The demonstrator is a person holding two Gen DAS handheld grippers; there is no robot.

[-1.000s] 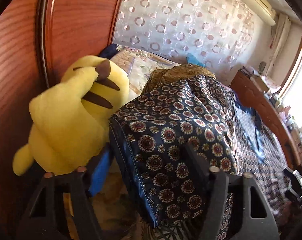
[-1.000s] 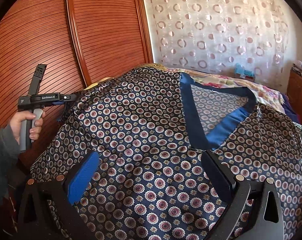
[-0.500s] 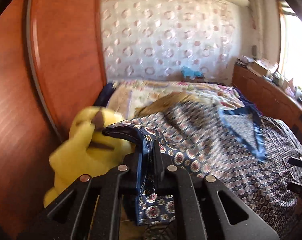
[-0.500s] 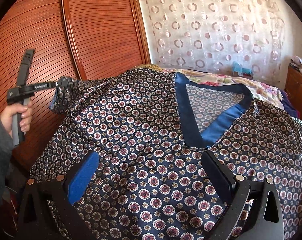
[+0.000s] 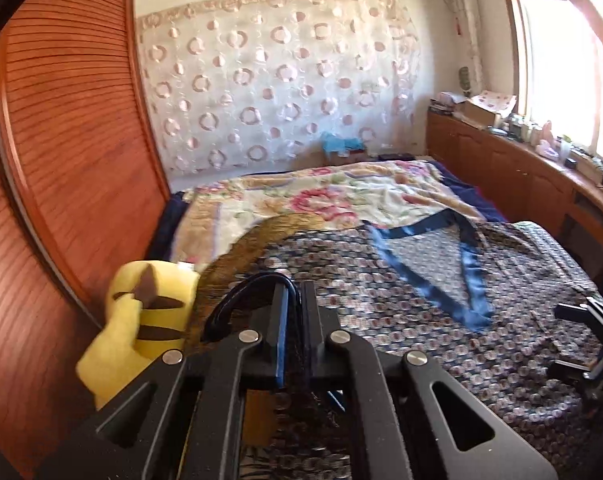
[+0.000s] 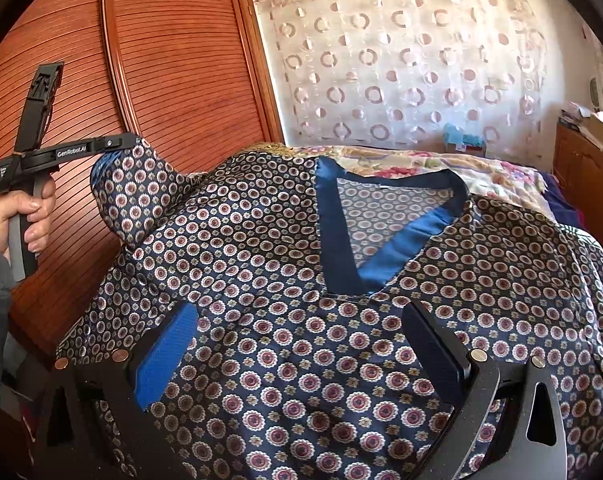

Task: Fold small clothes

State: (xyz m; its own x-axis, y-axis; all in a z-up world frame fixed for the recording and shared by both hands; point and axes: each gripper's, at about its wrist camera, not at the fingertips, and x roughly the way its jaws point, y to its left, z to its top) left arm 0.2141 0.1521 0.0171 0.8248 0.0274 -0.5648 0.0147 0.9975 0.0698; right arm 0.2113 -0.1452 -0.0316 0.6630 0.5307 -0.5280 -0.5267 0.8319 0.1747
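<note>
A navy patterned V-neck shirt [image 6: 285,248] with a blue neckband [image 6: 385,264] lies spread front-up on the bed; it also shows in the left wrist view [image 5: 441,320]. My left gripper [image 5: 293,300] is shut on the shirt's left sleeve [image 6: 137,196] and holds it lifted above the bed, seen from the right wrist view [image 6: 129,142]. My right gripper [image 6: 301,344] is open, its fingers spread just above the shirt's lower front, holding nothing. It also shows in the left wrist view [image 5: 581,336] at the far right.
A yellow plush toy [image 5: 137,320] lies at the bed's left edge against the wooden sliding wardrobe [image 6: 161,60]. A floral quilt [image 5: 341,196] covers the far bed. A wooden cabinet [image 5: 521,172] with clutter runs along the right under the window.
My left gripper closed on the sleeve and lifted it up, and its view swung toward the far wall. My right gripper stayed open over the shirt.
</note>
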